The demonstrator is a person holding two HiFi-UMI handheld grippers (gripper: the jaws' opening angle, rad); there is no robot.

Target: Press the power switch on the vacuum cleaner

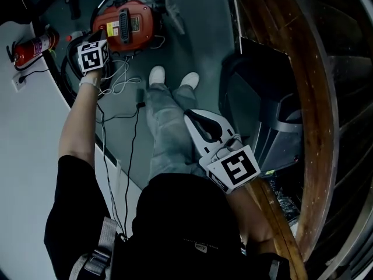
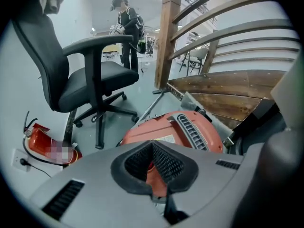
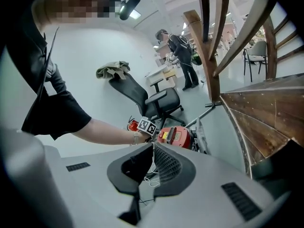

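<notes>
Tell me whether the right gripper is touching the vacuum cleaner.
Apart. In the head view, the right gripper hangs by the person's legs, with floor between it and the vacuum cleaner.

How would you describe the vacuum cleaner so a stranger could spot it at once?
Find the curved wooden staircase and look at the grey floor by its bottom step. There sits the vacuum cleaner, a squat red canister with a black ribbed strip along its top. The other red thing nearby, the fire extinguisher, is a slim cylinder by the wall.

Office chair [image 2: 88,82], fire extinguisher [image 1: 35,46], wooden stairs [image 2: 228,87].
</notes>
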